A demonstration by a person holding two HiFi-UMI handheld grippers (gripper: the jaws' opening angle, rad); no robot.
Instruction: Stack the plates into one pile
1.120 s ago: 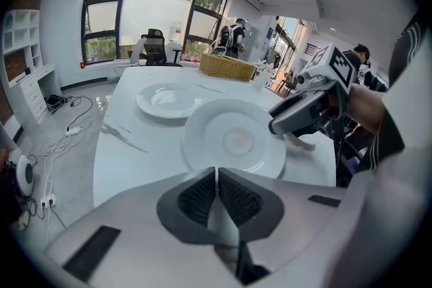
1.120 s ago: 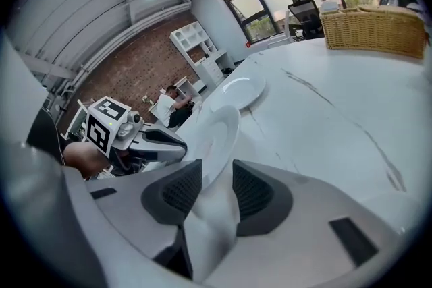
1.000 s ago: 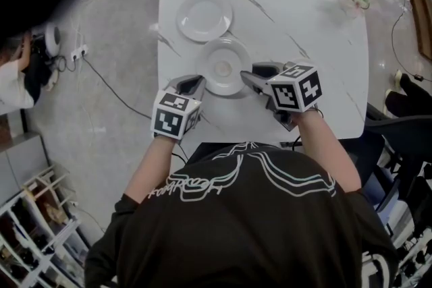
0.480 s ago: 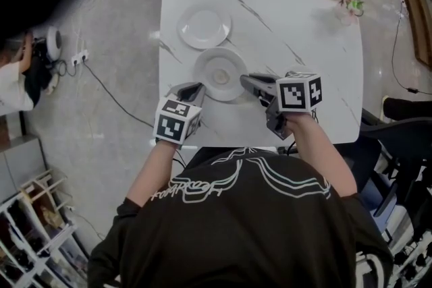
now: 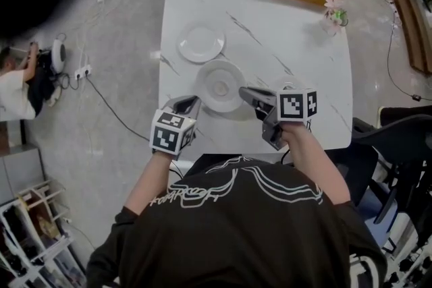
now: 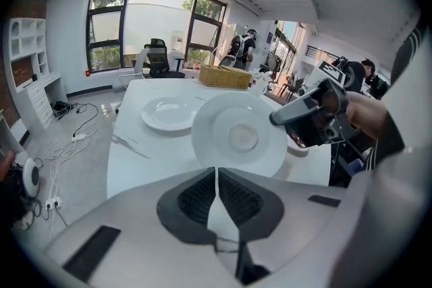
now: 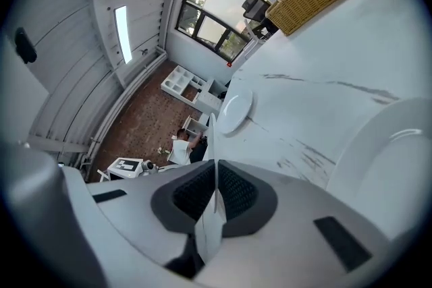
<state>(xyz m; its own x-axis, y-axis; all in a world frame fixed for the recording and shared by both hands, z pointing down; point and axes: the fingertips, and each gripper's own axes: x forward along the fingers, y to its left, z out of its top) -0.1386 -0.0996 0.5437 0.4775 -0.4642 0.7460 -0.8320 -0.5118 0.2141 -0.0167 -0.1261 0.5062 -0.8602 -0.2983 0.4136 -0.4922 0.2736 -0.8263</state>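
So — L gripper (image 5: 190, 103) & R gripper (image 5: 246, 92) fingers each pinch opposite rims of plate (image 5: 220, 85), held just above desk (image 5: 297, 37). Risk: thin rim grip slips, plate tilts — drops before reaching 2nd plate (image 5: 201, 44).

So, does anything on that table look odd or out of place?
Only the nearer plate: it is tilted, apparently lifted off the table, its rim pinched by the left claw and the right claw on opposite sides. The farther plate lies flat. Nothing looks spilled or broken.

Plate (image 6: 237, 138) rim unseen inside left claw (image 6: 216, 170)
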